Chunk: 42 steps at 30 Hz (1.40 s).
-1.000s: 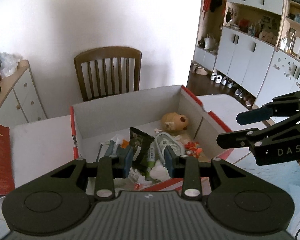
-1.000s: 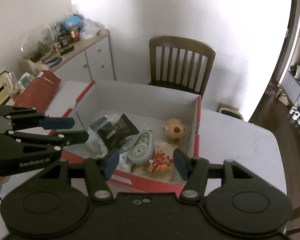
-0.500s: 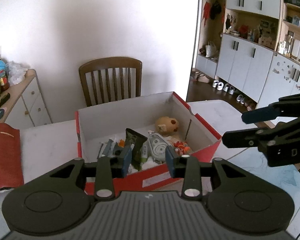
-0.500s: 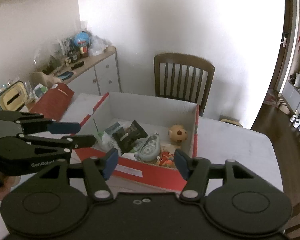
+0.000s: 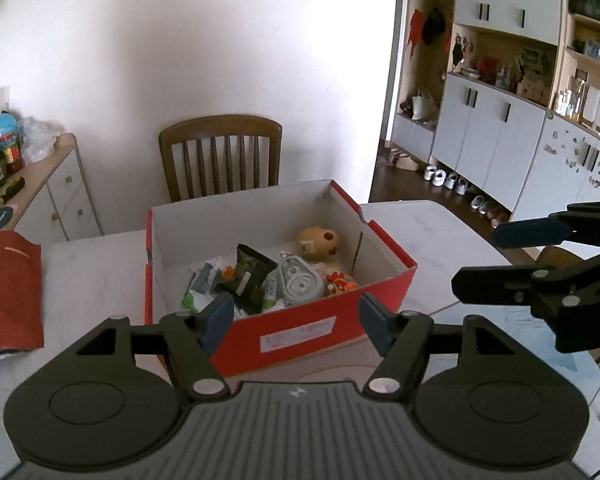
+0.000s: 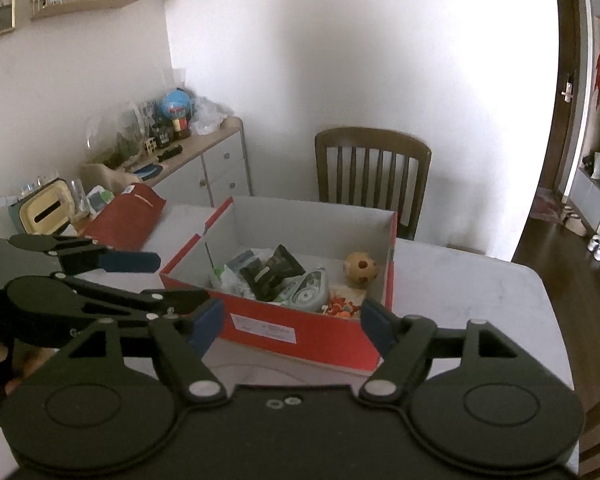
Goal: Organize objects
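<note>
A white-walled room with a brown wooden chair point(image 5: 220, 156) behind a pale marble-look worktop point(image 5: 96, 268) fills both views; tall white cabinets point(image 5: 496, 148) with open shelves line the right of the left wrist view, and a low sideboard point(image 6: 204, 164) crowded with small items stands at the left of the right wrist view.

At the centre of the worktop sits an open red shoebox point(image 5: 312, 320) with a white interior and a white label on its near wall. Inside, toward its right far corner, lies a tan ball-shaped toy with dark red spots point(image 5: 318, 242). In front of that is a grey-green rounded gadget point(image 5: 298, 284), with a small orange toy point(image 5: 342, 282) just beside it at the right. A dark snack packet point(image 5: 250, 274) leans in the middle, touching the gadget, and white and green wrappers point(image 5: 200, 292) pile up at the box's left. A red box lid point(image 5: 10, 292) lies on the worktop at the left edge, well apart from the box.

The left gripper point(image 5: 294, 322) hangs in front of the box's near wall, its blue-padded fingers point(image 5: 218, 316) spreading apart with nothing gripped between them. The right gripper point(image 6: 290, 322) hangs likewise before the box, its fingers point(image 6: 374, 322) also widening and gripping nothing; only the box front shows in the gap.
</note>
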{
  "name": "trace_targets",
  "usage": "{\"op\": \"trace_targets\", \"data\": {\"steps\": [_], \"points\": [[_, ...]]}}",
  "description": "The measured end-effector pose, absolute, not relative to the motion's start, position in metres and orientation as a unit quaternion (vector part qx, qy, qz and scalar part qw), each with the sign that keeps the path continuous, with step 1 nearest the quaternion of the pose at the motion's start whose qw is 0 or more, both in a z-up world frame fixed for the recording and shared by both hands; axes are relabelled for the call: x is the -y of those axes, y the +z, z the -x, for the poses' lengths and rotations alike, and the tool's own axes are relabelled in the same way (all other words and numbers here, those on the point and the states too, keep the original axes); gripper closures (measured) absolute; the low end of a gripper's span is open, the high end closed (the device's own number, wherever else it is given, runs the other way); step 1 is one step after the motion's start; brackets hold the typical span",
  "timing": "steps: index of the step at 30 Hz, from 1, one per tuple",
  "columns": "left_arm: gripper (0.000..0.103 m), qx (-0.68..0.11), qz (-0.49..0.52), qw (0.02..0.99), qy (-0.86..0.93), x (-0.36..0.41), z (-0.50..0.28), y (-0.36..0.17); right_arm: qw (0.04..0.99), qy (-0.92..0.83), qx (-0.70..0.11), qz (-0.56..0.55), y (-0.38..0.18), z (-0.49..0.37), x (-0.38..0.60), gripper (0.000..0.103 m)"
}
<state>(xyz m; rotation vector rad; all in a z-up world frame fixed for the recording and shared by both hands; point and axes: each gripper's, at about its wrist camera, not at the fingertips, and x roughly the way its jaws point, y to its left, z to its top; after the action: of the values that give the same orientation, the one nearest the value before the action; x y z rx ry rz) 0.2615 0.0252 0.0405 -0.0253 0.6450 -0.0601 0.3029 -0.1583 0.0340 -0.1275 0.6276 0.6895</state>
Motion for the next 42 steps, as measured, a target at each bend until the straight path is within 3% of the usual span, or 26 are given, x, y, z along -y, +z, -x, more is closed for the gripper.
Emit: {"op": "trace_targets", "data": {"steps": [10,13,15,42], "points": [[0.021,-0.319,0.035,0.947,-0.017,-0.021,-0.245,0.040,0.896,0.331,-0.292,0.043,0.034,-0.291,0.177,0.020],[0.005,-0.317,0.037,0.948,-0.015,-0.019,-0.241,0.041,0.897,0.331,-0.289,0.044,0.032,-0.287,0.180,0.019],[0.000,-0.313,0.036,0.949,-0.013,-0.018,-0.238,0.042,0.896,0.333,-0.289,0.048,0.032,-0.284,0.181,0.019],[0.000,-0.309,0.005,0.951,-0.008,0.000,-0.204,0.048,0.898,0.330,-0.286,0.047,0.031,-0.254,0.195,0.018]]}}
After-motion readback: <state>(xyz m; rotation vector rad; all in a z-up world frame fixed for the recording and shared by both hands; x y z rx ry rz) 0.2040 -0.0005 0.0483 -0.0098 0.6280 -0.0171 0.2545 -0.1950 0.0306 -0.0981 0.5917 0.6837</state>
